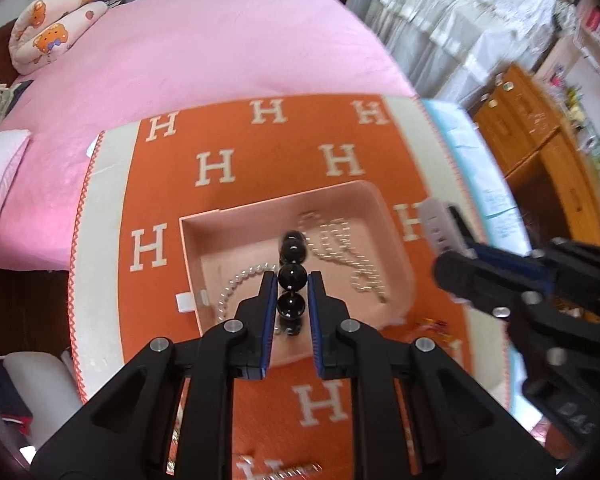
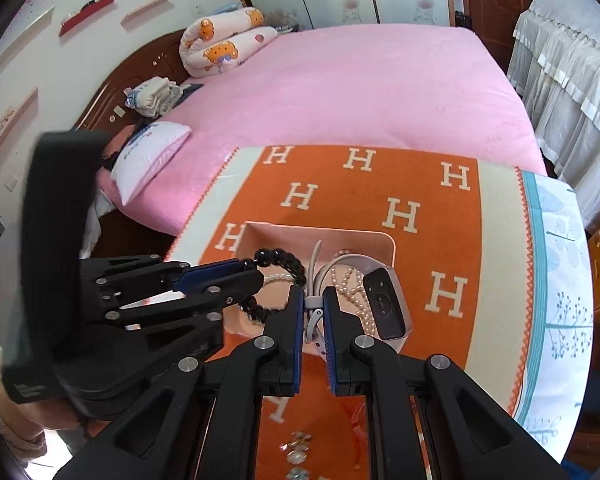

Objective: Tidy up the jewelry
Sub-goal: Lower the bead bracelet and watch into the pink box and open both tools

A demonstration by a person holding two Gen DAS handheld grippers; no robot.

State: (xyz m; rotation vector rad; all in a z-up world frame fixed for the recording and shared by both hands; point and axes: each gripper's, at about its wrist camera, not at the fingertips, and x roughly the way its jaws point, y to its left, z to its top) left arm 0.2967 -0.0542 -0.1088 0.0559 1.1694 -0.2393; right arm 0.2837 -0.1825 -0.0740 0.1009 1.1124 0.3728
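A pink open box [image 1: 384, 200] sits on an orange H-pattern cloth [image 1: 220, 128]. Pearl strands [image 1: 340, 248] lie inside it. My left gripper [image 1: 293, 280] is shut on a black bead bracelet [image 1: 292, 274] and holds it over the box; it also shows in the right wrist view [image 2: 244, 270] with the bracelet [image 2: 284, 262]. My right gripper [image 2: 314, 300] is shut on the grey strap of a smartwatch [image 2: 386, 306], whose dark face hangs over the box's right side [image 2: 392, 246]. The right gripper shows at the left wrist view's right edge [image 1: 456, 248] with the watch [image 1: 436, 224].
A pink bed [image 2: 360, 92] with pillows [image 2: 220, 40] lies behind the cloth-covered surface. Small jewelry pieces [image 2: 296, 452] lie on the cloth near me. A wooden desk [image 1: 540, 144] stands to the right. A curtain [image 2: 560, 80] hangs at the right.
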